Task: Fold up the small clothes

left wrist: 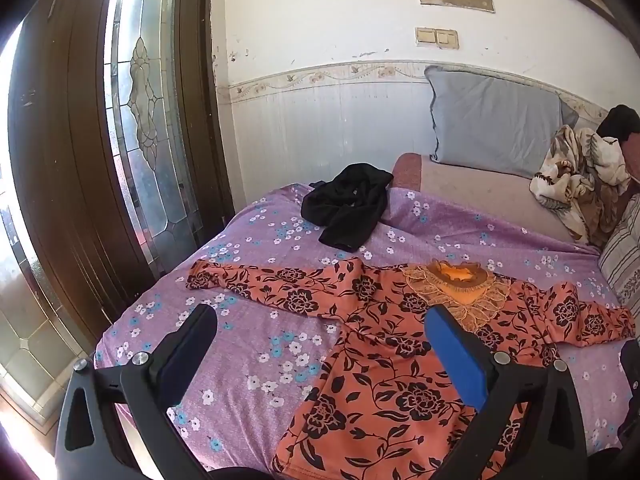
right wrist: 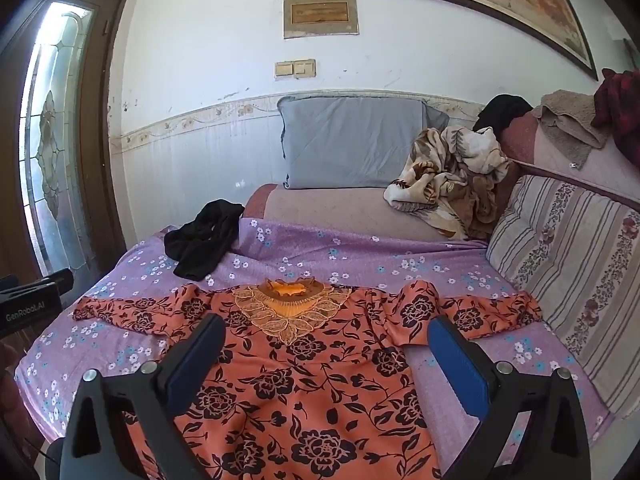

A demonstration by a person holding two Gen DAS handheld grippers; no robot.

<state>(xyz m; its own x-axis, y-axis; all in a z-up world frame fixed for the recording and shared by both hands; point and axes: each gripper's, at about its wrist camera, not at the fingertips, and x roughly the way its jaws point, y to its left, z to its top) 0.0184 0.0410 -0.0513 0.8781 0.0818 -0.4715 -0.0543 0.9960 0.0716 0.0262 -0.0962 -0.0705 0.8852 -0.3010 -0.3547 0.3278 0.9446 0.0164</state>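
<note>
I see the orange floral top point(right wrist: 304, 380) lying flat and face up on the purple flowered bedsheet point(right wrist: 360, 252), with both sleeves spread out to the sides and the embroidered neckline point(right wrist: 290, 308) pointing toward the wall. The fabric shows a few shallow wrinkles near the right shoulder. No fold is made yet.

The right gripper point(right wrist: 328, 344) hovers above the chest of the top, its 2 fingers spread wide apart and holding nothing. The left gripper point(left wrist: 320, 332) hovers over the left side of the top and the bare sheet beside it, fingers likewise wide apart and empty. Whether either fingertip touches the cloth, I cannot tell.

A crumpled black garment point(left wrist: 348, 204) lies on the sheet beyond the left sleeve, well apart from the top. Behind it a grey pillow point(right wrist: 352, 140) leans against the wall. A beige patterned blanket point(right wrist: 452, 176) is bunched near the pillow, and a striped cushion point(right wrist: 572, 264) sits along the right edge of the bed, just beside the right sleeve. A glazed wooden door point(left wrist: 100, 140) stands at the left.
</note>
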